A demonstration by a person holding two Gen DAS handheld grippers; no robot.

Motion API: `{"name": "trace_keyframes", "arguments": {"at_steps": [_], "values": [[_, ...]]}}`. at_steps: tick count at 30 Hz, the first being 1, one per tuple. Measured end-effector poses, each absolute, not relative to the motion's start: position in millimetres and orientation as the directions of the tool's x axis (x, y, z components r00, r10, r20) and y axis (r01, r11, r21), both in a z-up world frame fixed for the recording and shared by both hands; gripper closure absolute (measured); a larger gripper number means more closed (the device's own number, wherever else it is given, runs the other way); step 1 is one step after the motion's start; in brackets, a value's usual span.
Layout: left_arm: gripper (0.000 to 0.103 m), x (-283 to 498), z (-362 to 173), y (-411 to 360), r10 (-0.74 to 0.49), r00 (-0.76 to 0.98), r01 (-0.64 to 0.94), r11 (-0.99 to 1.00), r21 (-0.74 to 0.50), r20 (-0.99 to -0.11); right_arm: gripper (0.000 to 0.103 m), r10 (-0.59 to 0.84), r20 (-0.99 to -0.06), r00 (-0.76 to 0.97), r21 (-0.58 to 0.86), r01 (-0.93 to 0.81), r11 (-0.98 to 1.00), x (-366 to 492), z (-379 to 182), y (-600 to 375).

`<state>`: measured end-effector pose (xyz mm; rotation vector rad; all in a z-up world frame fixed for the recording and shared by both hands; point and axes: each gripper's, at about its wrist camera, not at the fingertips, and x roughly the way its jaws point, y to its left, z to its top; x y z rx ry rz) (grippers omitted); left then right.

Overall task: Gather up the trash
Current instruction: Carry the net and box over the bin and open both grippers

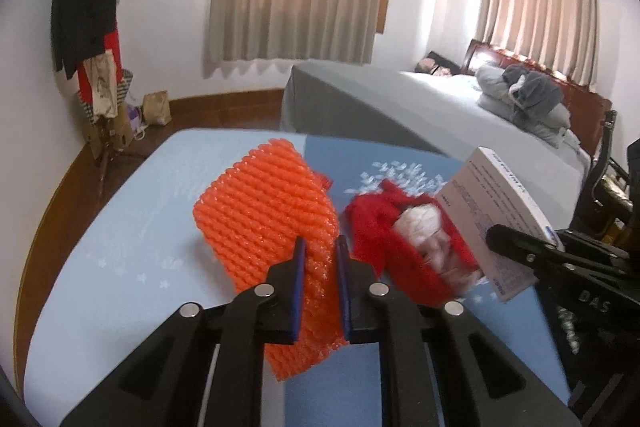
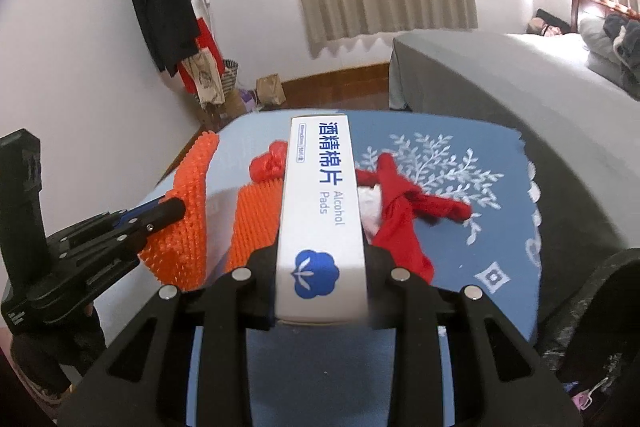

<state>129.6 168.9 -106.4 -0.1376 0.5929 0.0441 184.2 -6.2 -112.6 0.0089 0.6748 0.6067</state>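
Left gripper (image 1: 320,251): you have its blue-padded fingers pinched on the orange foam fruit-netting sleeve (image 1: 264,211), which looks raised off the pale blue tablecloth (image 1: 120,227); the far end flops free, so move it without swinging.

Orange netting, second piece: the right wrist view shows what seems a second orange ribbed piece (image 2: 256,223) lying on the cloth just beside the box; I cannot tell whether it belongs to the sleeve you hold.

Red plastic bag (image 1: 384,227): it sits open in the middle of the table, crumpled white paper (image 1: 420,227) inside, one twisted handle trailing over the leaf print. Judging from the task, this is where the trash goes; its mouth looks slack, so feed one item at a time.

White cardboard box of alcohol pads (image 2: 320,211): it stands edge-up, tilted over the bag's right side.

Right gripper (image 2: 320,267): its fingers are pressed on the box's near end, holding it firmly. Lower the box until it is well inside the bag before you let go, or it may tip onto the cloth.

Risk: both tools are near each other over the bag; bring them in one after the other.
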Motion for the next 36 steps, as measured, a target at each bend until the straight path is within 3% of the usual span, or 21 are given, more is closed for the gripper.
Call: {"name": "trace_keyframes", "arguments": {"at_steps": [18, 36], "values": [[0.089, 123.6, -66.4, 64.4, -0.251, 0.836, 0.197, 0.967, -0.160, -0.488, 0.074, 0.409, -0.522, 0.749, 0.138, -0.398, 0.907, 137.3, -73.3, -102.0], [0.089, 127.0, -72.0, -87.0, -0.558, 0.677, 0.541, 0.819, -0.191, -0.480, 0.074, 0.108, -0.553, 0.826, 0.106, -0.059, 0.993, 89.7, -91.3, -249.1]]}}
